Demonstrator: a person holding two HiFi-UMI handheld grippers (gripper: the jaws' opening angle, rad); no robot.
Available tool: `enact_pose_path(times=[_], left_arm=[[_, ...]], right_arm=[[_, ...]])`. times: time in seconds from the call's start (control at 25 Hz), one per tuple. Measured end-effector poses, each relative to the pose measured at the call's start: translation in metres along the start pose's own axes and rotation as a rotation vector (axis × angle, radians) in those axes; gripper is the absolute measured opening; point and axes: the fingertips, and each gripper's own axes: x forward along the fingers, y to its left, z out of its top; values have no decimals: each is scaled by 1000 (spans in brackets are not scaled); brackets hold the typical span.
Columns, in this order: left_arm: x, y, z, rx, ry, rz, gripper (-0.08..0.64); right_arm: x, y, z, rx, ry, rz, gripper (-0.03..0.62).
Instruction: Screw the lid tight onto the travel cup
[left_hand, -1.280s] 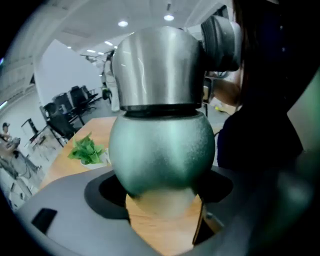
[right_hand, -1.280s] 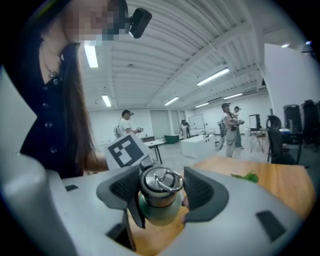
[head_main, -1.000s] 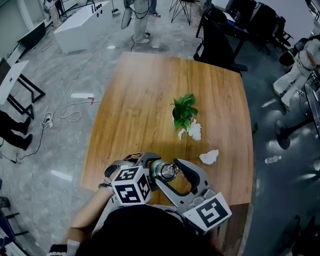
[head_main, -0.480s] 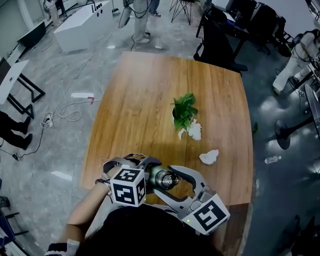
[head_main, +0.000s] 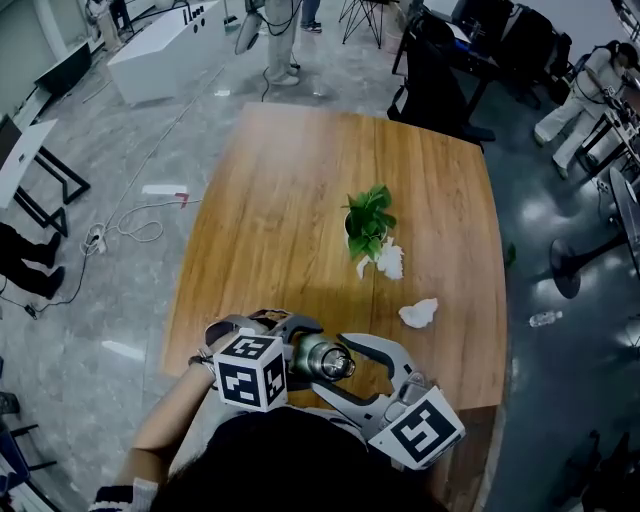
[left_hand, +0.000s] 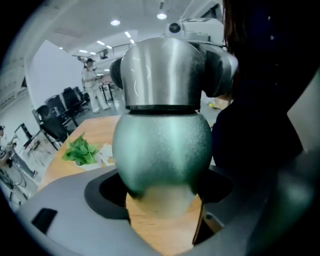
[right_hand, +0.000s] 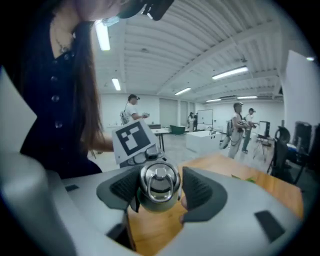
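Note:
The travel cup has a green body (left_hand: 162, 145) and a steel lid (left_hand: 162, 70) with a ring on top. I hold it tilted over the table's near edge, in front of my body. My left gripper (head_main: 298, 352) is shut on the green body (head_main: 312, 356), one jaw on each side of it. My right gripper (head_main: 345, 366) comes in from the right, and its ribbed pads (right_hand: 122, 189) sit against the lid (right_hand: 159, 181), which faces the right gripper view end-on. The cup's lower part is hidden behind the left gripper's marker cube in the head view.
On the wooden table (head_main: 290, 200), a small potted green plant (head_main: 368, 225) stands at the middle. A crumpled white tissue (head_main: 390, 262) lies beside it and another (head_main: 418, 314) nearer me. A dark chair (head_main: 440, 70) stands at the far edge. People stand farther off.
The cup has tipped over toward the right, its lid now pointing at the right gripper. The left gripper's cube has shifted slightly left and down. Both grippers kept their hold.

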Motion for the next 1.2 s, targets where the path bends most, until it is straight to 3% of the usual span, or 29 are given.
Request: enact_pose_path(times=[0.12,0.32,0.4,0.48,0.6,0.72,0.92,1.0,1.08,1.2], left_arm=[[2,2,-4,10,33,7,397],[5,30,2,-187,-21,175,397],[6,34,2,-231,-30,210,397],[5,28,1,-189,-38,169,397],[-1,1,4,-40,-65,7,397],[-2,-9,11,-17,-80,-57,397],[7,26,13,-210,-84,140,397],[5,36,11,-271,-84,207,397],[2,34,12,-254,-93,190,397],[-3,10,17,-99,-117,44,397]], right_arm=[[3,0,-3,-9,1,-32,264],[8,-31,6,161,-74,-238,264],[8,-37,7,196,-93,-262,264],[7,-26,10,136,-117,-184,264],[3,3,5,-13,-68,-1,264],[2,5,2,-28,-48,12,264],[12,-24,3,68,-74,-221,264],[11,-35,5,138,-105,-274,264],[8,-33,11,182,-163,-230,264],[-2,-7,24,156,-225,-19,264]])
